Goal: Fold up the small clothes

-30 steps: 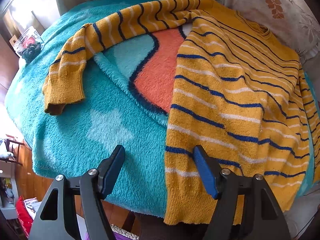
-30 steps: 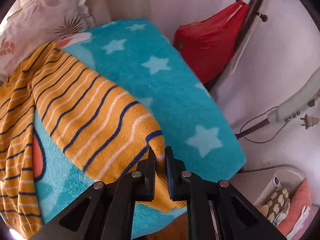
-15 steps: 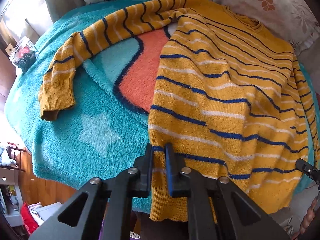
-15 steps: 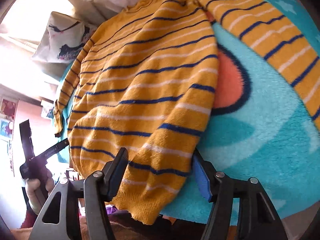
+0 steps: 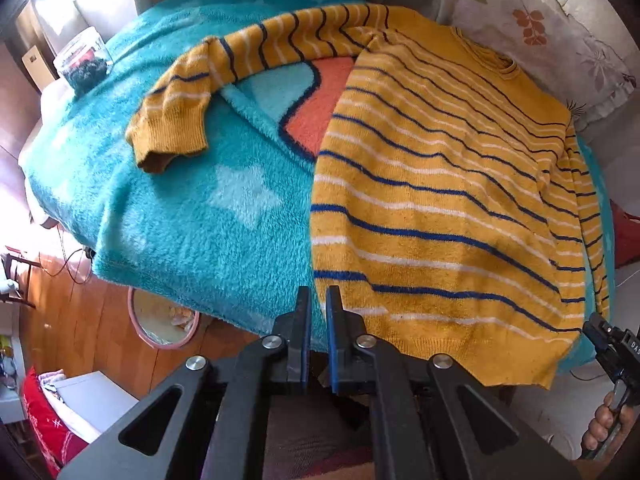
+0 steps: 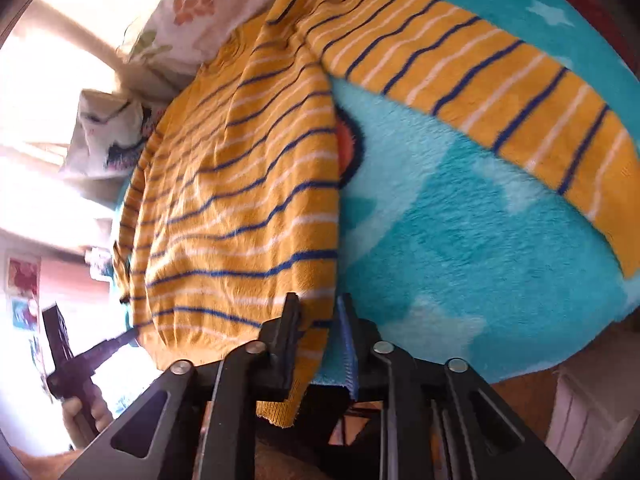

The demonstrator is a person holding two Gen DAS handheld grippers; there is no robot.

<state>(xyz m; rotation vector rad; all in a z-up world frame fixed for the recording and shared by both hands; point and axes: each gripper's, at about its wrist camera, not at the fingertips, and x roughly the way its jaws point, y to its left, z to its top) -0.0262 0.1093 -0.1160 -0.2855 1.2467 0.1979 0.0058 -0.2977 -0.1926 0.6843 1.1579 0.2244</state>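
One sweater (image 5: pixel 436 200), yellow with blue and white stripes, lies flat on one teal star-print blanket (image 5: pixel 192 216); two sleeves spread out to its sides. Two grippers. Left gripper (image 5: pixel 317 320): jaws pinched together on the sweater's lower left hem corner. Right gripper (image 6: pixel 318 332): jaws narrowed around the lower right hem corner, fabric between them; firm clamp or not, cannot tell. Surroundings: two patterned pillows (image 5: pixel 548 36) behind the collar, one glass jar (image 5: pixel 82 62) at the blanket's far left, one pink-rimmed basin (image 5: pixel 162 322) on the wooden floor.
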